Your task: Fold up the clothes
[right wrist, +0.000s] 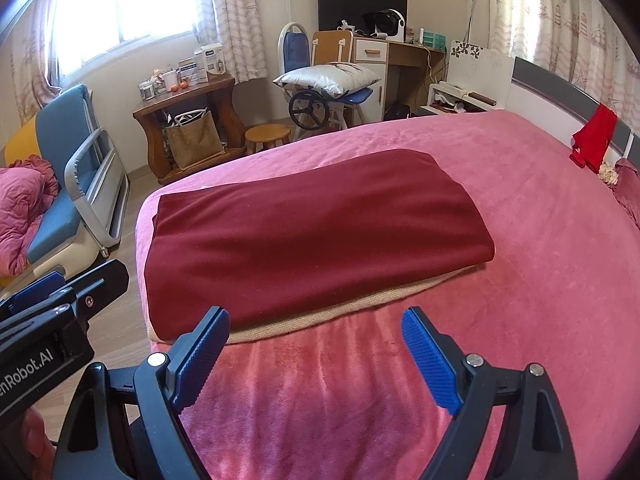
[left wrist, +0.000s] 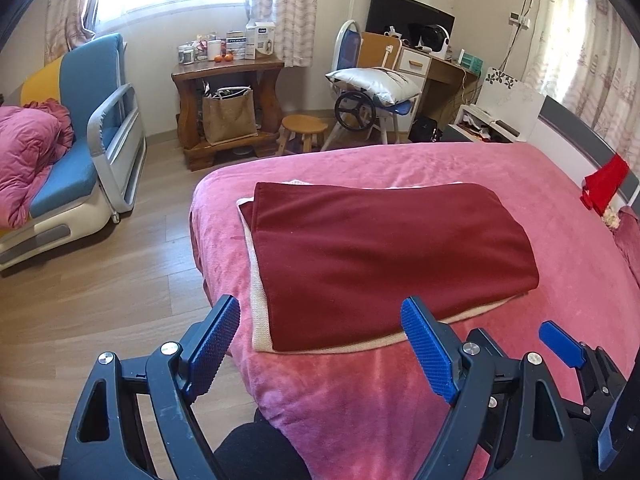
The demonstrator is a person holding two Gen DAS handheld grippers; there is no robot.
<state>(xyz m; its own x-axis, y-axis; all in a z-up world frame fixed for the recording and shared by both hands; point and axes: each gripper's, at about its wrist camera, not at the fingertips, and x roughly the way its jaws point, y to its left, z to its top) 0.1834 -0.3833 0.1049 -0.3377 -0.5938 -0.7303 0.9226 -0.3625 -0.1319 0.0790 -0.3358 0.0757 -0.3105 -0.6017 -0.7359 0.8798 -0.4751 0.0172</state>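
Note:
A dark red garment lies folded into a thick rectangle on the pink bed cover, near the bed's left corner. A cream layer shows under its near and left edges. My left gripper is open and hangs just short of the garment's near edge, holding nothing. My right gripper is open too, above the pink cover in front of the garment, and is empty. The right gripper's blue finger shows at the lower right of the left wrist view.
A small red cloth hangs on the headboard at the far right. A blue armchair with a pink quilt stands left of the bed. A wooden side table, stool and chair with a pillow lie beyond.

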